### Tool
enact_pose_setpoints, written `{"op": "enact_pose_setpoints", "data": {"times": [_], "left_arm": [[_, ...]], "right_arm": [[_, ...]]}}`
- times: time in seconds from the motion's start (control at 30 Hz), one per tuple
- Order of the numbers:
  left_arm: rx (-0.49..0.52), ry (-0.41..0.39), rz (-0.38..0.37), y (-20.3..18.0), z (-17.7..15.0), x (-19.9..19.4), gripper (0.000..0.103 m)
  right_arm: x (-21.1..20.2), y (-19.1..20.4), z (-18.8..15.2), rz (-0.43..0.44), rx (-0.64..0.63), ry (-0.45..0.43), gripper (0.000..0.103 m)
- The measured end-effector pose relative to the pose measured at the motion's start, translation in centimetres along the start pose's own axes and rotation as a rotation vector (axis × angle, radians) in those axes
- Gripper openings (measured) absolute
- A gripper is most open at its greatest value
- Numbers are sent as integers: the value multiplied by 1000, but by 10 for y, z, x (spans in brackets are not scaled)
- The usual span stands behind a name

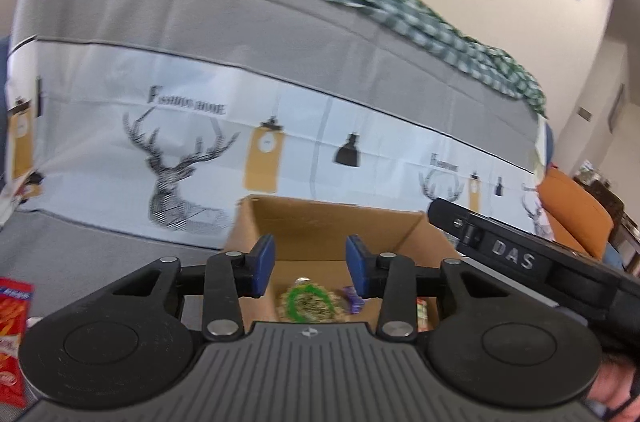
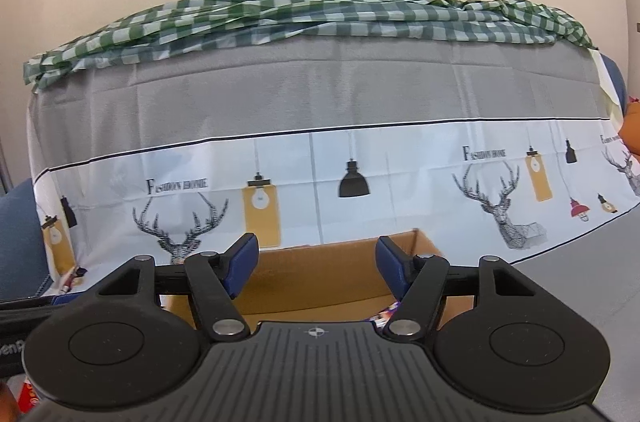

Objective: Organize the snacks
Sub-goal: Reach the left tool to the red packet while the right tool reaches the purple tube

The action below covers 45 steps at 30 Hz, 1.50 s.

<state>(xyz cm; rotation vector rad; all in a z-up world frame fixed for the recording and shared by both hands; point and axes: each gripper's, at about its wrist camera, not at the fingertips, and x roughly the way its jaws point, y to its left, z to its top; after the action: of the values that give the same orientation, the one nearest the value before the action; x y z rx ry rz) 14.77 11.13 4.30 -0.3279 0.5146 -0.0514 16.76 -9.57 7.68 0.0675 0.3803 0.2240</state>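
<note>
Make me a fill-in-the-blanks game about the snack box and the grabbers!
1. The snacks lie inside a cardboard ____.
2. The pads on the left gripper are coloured ____.
3. The cloth behind the box shows lamps and ____ heads.
4. The green checked cloth is draped along the ____ of the grey cover.

Answers: box, blue, deer, top

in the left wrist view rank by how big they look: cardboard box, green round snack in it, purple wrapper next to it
1. cardboard box
2. green round snack
3. purple wrapper, partly hidden by a finger, so its full size is unsure
</note>
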Motion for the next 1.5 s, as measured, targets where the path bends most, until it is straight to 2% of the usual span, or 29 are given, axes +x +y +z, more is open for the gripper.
{"op": "enact_pose_setpoints", "data": {"times": [0.07, 0.13, 0.33, 0.7, 0.87, 1.27, 1.37, 1.5], "left_arm": [[-33, 10, 23, 11, 3, -2, 41], [-65, 28, 58, 22, 5, -4, 36], [-143, 68, 151, 56, 9, -9, 34], [-220, 84, 226, 94, 16, -24, 34], [-239, 100, 250, 104, 15, -27, 34], [-260, 125, 289, 125, 14, -30, 34], [-273, 98, 336, 145, 19, -40, 34], [-388, 87, 393, 191, 23, -58, 32]], "right_arm": [[-1, 9, -1, 13, -3, -1, 67], [-1, 20, -2, 31, -2, 4, 67], [-5, 56, -7, 102, -7, 15, 66], [-7, 111, -18, 194, -7, 35, 60], [-6, 124, -23, 217, 1, 46, 49], [-4, 143, -31, 232, -4, 59, 47], [-4, 150, -37, 252, -16, 73, 46], [-4, 166, -46, 310, -46, 103, 44]]}}
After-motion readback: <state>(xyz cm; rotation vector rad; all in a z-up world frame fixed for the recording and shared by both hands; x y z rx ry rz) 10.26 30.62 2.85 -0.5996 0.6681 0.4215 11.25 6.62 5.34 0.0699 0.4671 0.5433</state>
